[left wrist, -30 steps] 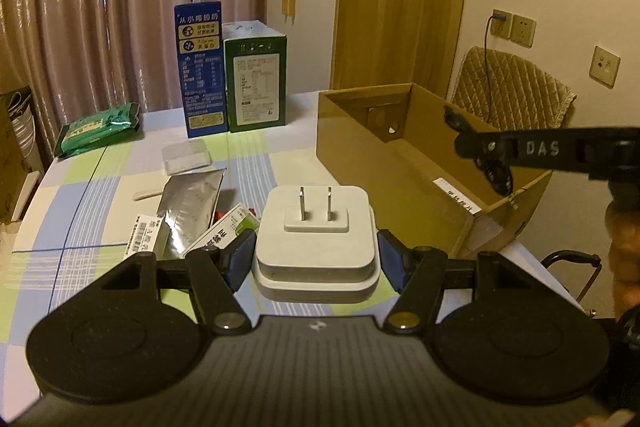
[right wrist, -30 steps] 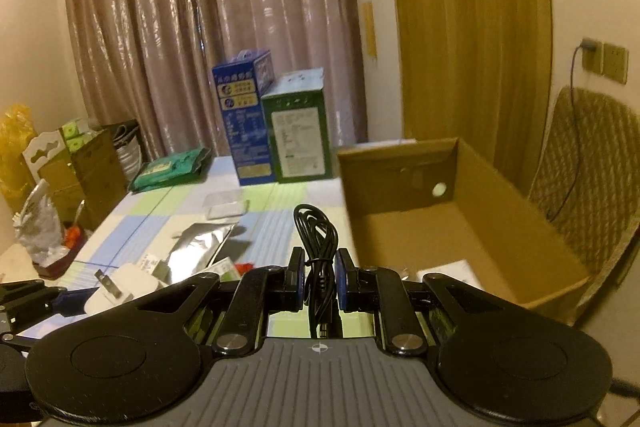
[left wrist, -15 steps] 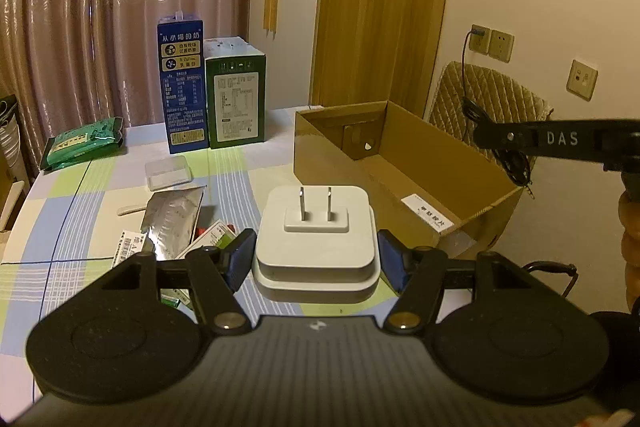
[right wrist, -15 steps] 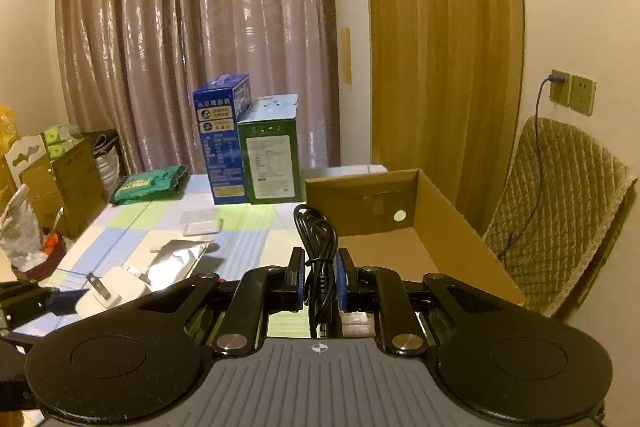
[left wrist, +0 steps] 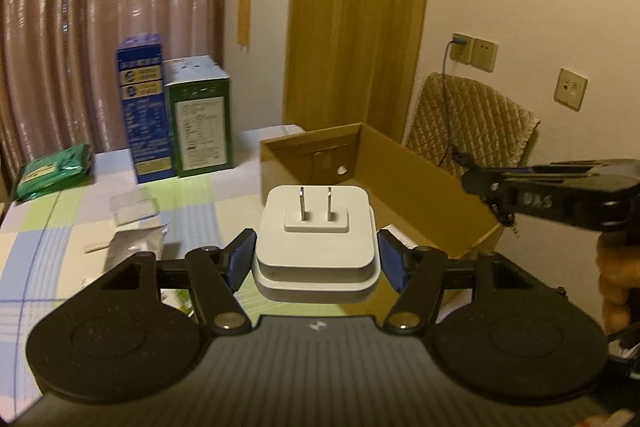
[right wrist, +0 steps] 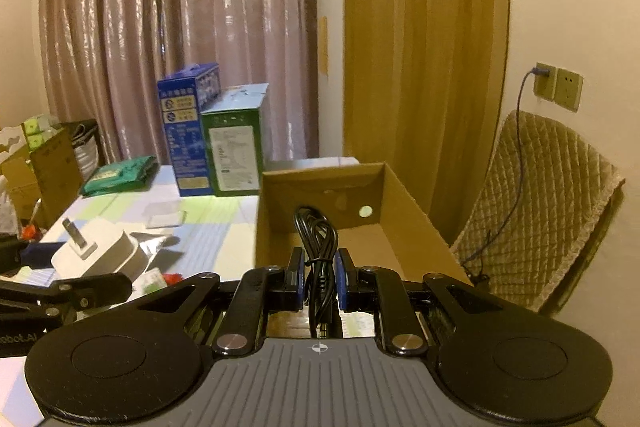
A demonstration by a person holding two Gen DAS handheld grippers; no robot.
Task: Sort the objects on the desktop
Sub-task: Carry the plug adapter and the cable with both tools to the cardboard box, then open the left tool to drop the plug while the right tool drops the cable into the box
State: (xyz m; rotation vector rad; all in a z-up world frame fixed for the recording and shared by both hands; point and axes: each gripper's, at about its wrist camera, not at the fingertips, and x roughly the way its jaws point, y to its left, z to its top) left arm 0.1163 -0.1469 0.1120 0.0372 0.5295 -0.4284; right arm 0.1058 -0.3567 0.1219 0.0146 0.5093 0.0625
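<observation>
Both loads hang short of the open brown cardboard box [right wrist: 404, 195]: left tongs [left wrist: 316, 259] clamp the white square plug adapter [left wrist: 316, 239], right tongs [right wrist: 319, 277] pinch the coiled black cable [right wrist: 318, 247], while packets wait on the checked counter [left wrist: 52, 243].

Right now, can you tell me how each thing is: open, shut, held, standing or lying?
Left gripper: shut on white charger, prongs up.
Right gripper: shut on black cable, bundled.
Cardboard box: open.
Blue carton: upright.
Green carton: upright.
Green packet: lying flat.
</observation>
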